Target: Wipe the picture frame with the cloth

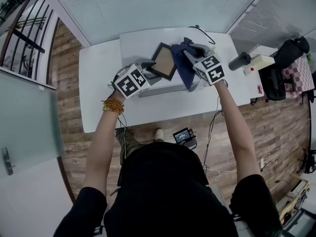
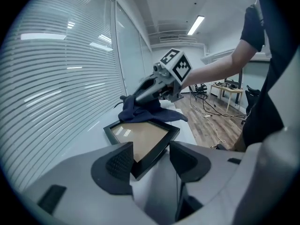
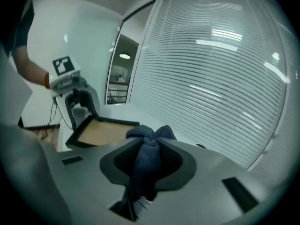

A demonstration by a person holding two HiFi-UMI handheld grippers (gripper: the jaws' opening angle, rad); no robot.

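Wiping looks to be the step in hand. The left gripper (image 2: 150, 156) has its fingers clamped on the near corner of the picture frame (image 2: 140, 137), one pad against each side of that corner, and holds the frame tilted above the white table (image 1: 98, 83), glass side up. The right gripper (image 3: 147, 158) has its fingers closed tightly on a bunched fold of the dark blue cloth (image 3: 145, 168), which bulges out past the tips and hangs below them.

In the left gripper view the cloth lies at the far corner of the frame and drapes over that edge, so it appears to touch the black border there; most of the glass shows bare. The head view puts the cloth on the frame's right side, with the two grippers close together over the middle of the table.

As a judgement, the wipe is at an early or middle pass, since only one edge is covered. The next move calls for dragging the cloth across the glass toward the held corner while the left grip keeps the frame steady. Light pressure matters, because a hard push could twist the frame out of a grip that holds only one corner.
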